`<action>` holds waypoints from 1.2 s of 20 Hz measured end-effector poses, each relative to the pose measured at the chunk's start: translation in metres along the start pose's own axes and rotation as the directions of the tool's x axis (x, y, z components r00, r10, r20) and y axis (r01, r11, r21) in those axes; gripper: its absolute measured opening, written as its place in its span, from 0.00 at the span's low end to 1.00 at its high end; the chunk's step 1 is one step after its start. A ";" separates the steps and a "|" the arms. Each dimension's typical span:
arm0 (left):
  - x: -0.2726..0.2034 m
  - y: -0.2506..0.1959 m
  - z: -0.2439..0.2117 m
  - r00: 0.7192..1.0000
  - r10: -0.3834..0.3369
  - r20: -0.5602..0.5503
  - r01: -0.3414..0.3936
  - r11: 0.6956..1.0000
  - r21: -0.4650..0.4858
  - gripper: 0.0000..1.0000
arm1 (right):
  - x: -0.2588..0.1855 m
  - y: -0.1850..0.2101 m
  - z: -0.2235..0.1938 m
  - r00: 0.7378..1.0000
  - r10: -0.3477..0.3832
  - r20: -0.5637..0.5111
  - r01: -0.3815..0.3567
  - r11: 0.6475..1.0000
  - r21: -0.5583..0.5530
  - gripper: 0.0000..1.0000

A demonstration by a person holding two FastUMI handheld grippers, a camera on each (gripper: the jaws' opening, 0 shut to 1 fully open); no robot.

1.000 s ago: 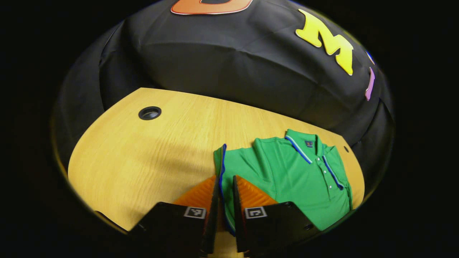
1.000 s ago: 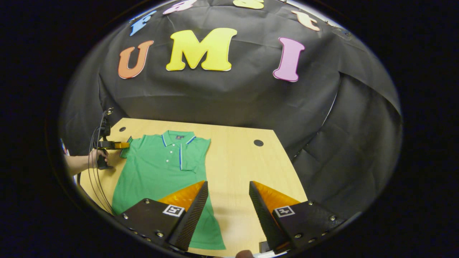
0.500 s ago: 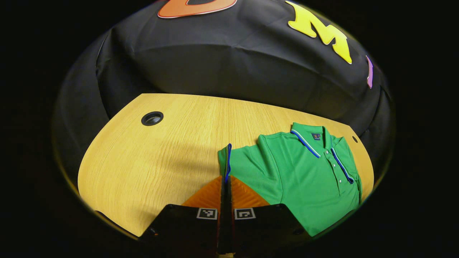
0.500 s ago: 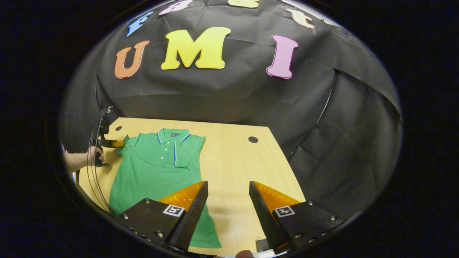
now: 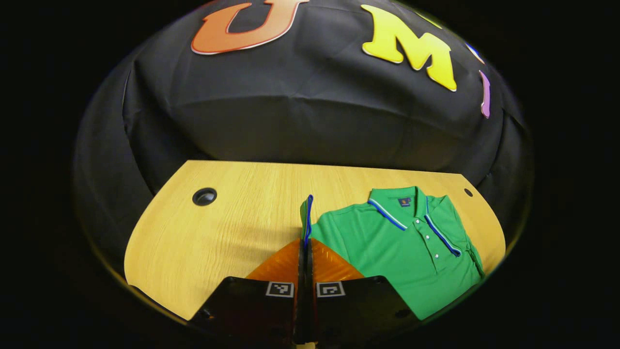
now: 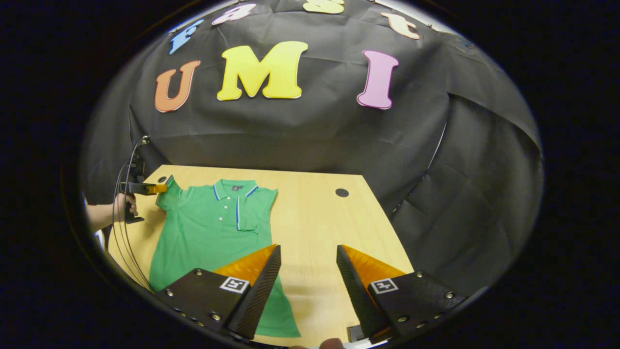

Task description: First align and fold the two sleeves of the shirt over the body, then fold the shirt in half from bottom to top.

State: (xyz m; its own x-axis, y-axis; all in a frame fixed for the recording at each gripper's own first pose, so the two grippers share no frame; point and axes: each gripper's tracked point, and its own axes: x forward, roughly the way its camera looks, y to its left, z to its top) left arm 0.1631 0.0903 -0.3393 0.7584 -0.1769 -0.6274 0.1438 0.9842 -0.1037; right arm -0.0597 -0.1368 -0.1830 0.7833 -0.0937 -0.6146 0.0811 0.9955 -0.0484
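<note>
Sleeve (image 5: 306, 213) edge pinched by left hand-held gripper (image 5: 305, 247); right hand-held gripper (image 6: 307, 257) spread over table (image 6: 319, 228).

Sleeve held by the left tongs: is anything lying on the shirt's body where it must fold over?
Nothing visible does. The left tongs are shut on the sleeve, and the shirt body lies flat with only the other sleeve folded along its far side. The right tongs hang open, apart.

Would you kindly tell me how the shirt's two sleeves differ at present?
The green polo shirt's left sleeve is pinched in the left gripper and raised off the wooden table; the right sleeve lies folded flat over the body, ungripped. The right gripper is open. Both sleeves have blue-trimmed cuffs.
</note>
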 end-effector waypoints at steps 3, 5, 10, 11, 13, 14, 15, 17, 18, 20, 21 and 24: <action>-0.004 -0.032 0.015 0.999 -0.045 0.013 0.044 0.998 0.037 0.03 | -0.005 -0.007 0.003 1.000 -0.013 0.025 0.013 1.000 -0.001 0.76; -0.004 -0.059 0.018 0.997 -0.077 0.008 0.077 0.996 0.047 0.03 | -0.010 -0.012 0.001 0.999 -0.023 0.029 0.022 0.999 0.026 0.76; -0.004 -0.121 0.012 0.986 -0.167 -0.029 0.168 0.985 0.040 0.03 | -0.020 -0.030 -0.010 0.998 -0.063 0.026 0.061 0.994 0.086 0.76; -0.002 -0.128 0.011 0.985 -0.168 -0.034 0.170 0.984 0.051 0.04 | -0.022 -0.034 -0.013 0.997 -0.070 0.024 0.067 0.993 0.094 0.76; 0.007 -0.135 0.005 0.987 -0.153 -0.052 0.156 0.985 0.067 0.03 | -0.024 -0.039 -0.017 0.997 -0.080 0.018 0.078 0.991 0.113 0.76; 0.010 -0.138 -0.001 0.986 -0.150 -0.070 0.155 0.986 0.066 0.03 | -0.025 -0.041 -0.019 0.996 -0.085 0.016 0.082 0.989 0.119 0.76; 0.012 -0.143 -0.008 0.984 -0.157 -0.087 0.163 0.985 0.061 0.03 | -0.026 -0.045 -0.021 0.996 -0.089 0.016 0.086 0.989 0.123 0.76; 0.012 -0.158 -0.019 0.973 -0.197 -0.123 0.204 0.978 0.041 0.04 | -0.026 -0.048 -0.024 0.995 -0.095 0.012 0.093 0.988 0.126 0.76; 0.011 -0.164 -0.025 0.967 -0.215 -0.139 0.222 0.974 0.037 0.07 | -0.025 -0.048 -0.024 0.996 -0.094 0.010 0.092 0.987 0.128 0.76; 0.008 -0.170 -0.032 0.962 -0.227 -0.151 0.236 0.971 0.041 0.17 | -0.023 -0.046 -0.025 0.996 -0.087 0.004 0.086 0.988 0.125 0.76; 0.006 -0.171 -0.034 0.962 -0.225 -0.152 0.234 0.971 0.046 0.35 | -0.021 -0.045 -0.025 0.996 -0.084 0.006 0.082 0.989 0.119 0.76; -0.006 -0.162 -0.036 0.973 -0.180 -0.144 0.190 0.980 0.058 0.86 | -0.013 -0.035 -0.026 0.998 -0.057 -0.003 0.057 0.996 0.064 0.76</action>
State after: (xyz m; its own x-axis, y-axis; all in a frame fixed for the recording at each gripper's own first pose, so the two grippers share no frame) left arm 0.1122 -0.0677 -0.3464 0.6208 -0.3474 -0.7028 0.3217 0.9304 -0.1757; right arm -0.0893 -0.1703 -0.1937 0.7753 -0.1497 -0.6136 0.1644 0.9858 -0.0328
